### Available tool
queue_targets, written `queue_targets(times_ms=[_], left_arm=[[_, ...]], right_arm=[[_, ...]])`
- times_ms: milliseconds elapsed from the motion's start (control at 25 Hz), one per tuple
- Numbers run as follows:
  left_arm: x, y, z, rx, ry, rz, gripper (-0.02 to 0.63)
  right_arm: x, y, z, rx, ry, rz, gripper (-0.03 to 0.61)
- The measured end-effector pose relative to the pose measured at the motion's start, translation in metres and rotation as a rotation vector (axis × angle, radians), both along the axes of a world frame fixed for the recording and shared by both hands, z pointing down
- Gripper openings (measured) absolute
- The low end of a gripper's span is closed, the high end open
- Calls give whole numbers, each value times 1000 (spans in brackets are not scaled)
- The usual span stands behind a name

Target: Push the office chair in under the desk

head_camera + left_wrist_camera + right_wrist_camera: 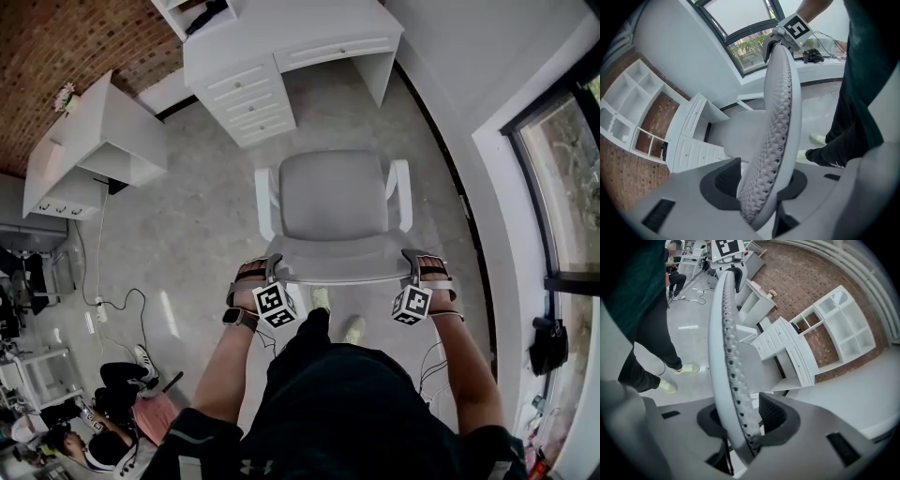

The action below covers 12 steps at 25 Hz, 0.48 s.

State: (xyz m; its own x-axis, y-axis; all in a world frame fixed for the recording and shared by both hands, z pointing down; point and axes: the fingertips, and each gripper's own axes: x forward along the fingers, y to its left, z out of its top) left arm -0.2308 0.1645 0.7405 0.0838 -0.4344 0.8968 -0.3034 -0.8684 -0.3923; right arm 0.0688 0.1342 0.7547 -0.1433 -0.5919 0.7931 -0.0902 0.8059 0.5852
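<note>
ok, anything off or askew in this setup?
Nothing damaged or spilled. The office chair stands upright short of the desk; left gripper and right gripper clamp its backrest. Only loose cables trail on the floor at left.

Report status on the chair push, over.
Left tool, right tool clamped on backrest top. Chair short of desk, facing kneehole. Nothing in between.

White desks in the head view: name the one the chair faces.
The desk with the drawer stack, straight ahead of the office chair. The other desk stands off to the left along the brick wall.
</note>
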Motion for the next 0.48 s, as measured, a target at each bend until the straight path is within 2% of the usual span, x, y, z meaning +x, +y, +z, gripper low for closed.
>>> queue_targets(times_ms=[480], left_arm=[[4,-39,2,12,-27,24,141]], right_arm=[[6,-38,5,-11,26,11,114]])
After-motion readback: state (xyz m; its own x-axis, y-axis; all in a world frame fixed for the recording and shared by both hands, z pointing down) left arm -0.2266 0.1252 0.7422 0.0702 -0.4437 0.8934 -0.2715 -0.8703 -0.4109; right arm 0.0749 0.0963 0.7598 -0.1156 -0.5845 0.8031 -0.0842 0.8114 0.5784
